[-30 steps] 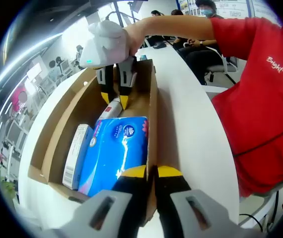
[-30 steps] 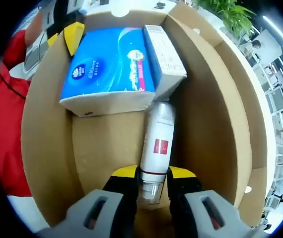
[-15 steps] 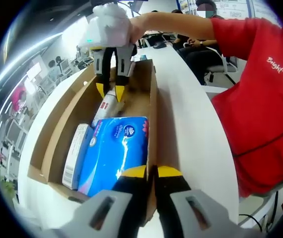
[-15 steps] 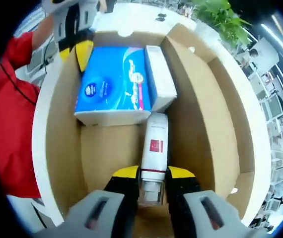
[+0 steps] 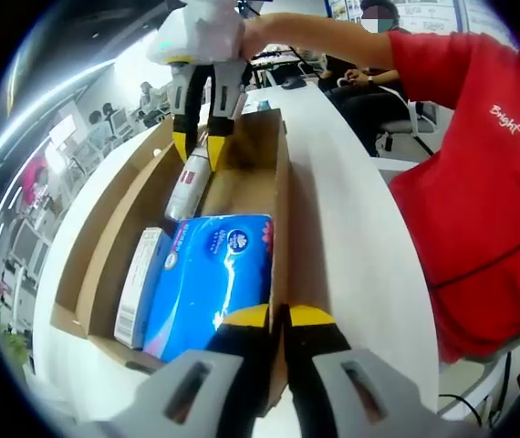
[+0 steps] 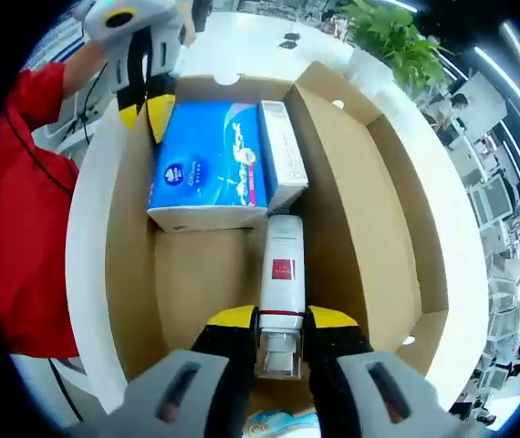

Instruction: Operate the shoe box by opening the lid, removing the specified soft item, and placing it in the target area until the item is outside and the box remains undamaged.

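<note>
right now my right gripper (image 6: 282, 319) has its yellow-tipped jaws clamped on the cap end of a white spray bottle with a red label (image 6: 281, 274); the print on that label is too small for me to read. in the right gripper view the bottle runs from bottom centre up toward the middle of the open brown cardboard shoe box (image 6: 383, 219), its far end close to a soft blue tissue pack with white printing (image 6: 207, 164), whose writing i cannot make out. a narrow white carton (image 6: 282, 153) lies just beside the pack on its right. the tissue pack is inside the box, in its upper half of that frame.

in the left gripper view my left gripper (image 5: 276, 319) sits at the bottom centre with its jaws together on the box's near cardboard wall (image 5: 281, 228), the blue pack (image 5: 210, 278) just left of them. the right gripper (image 5: 199, 146) hangs at the upper left, holding the bottle (image 5: 188, 182) tilted. a person's red shirt (image 5: 479, 173) in the right of that frame bears white lettering, "bright" as far as i can read it. the box rests on a white table (image 5: 351, 237).
</note>
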Action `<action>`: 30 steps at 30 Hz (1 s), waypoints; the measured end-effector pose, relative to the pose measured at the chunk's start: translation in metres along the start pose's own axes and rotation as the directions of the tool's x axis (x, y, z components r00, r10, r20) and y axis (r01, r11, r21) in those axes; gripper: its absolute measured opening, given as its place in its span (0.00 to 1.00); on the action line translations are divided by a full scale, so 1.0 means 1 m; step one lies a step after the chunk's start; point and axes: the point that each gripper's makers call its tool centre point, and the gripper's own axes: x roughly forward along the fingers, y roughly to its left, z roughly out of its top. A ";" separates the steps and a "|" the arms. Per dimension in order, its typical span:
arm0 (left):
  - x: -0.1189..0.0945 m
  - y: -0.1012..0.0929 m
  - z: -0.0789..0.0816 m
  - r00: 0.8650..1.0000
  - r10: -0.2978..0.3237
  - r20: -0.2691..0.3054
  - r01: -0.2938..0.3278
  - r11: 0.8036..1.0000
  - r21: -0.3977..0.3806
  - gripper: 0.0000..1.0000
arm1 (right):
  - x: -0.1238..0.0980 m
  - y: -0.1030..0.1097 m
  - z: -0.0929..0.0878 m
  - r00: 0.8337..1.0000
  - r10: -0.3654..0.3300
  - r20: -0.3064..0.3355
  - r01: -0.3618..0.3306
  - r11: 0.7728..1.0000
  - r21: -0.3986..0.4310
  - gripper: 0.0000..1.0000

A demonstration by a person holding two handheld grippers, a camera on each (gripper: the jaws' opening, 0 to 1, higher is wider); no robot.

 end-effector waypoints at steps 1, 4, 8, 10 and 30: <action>0.000 0.000 0.000 1.000 0.000 0.000 0.000 1.000 0.000 0.05 | -0.002 -0.001 0.000 1.000 -0.001 0.005 0.001 1.000 0.003 0.19; 0.001 0.001 -0.002 1.000 0.001 0.001 -0.001 1.000 0.001 0.05 | -0.005 -0.002 -0.005 0.999 -0.002 -0.037 0.001 0.999 -0.034 0.19; 0.001 0.002 -0.004 1.000 0.000 0.001 0.000 1.000 0.001 0.05 | -0.005 -0.003 -0.022 0.992 -0.017 -0.124 0.006 0.996 -0.094 0.19; 0.001 0.002 -0.004 1.000 0.001 0.001 -0.001 1.000 0.002 0.05 | -0.006 -0.001 -0.018 0.997 0.002 -0.082 -0.009 0.996 -0.083 0.19; 0.001 0.001 -0.003 1.000 -0.003 0.001 0.003 1.000 0.001 0.05 | -0.013 -0.010 -0.035 0.991 -0.052 -0.123 0.032 0.986 -0.162 0.21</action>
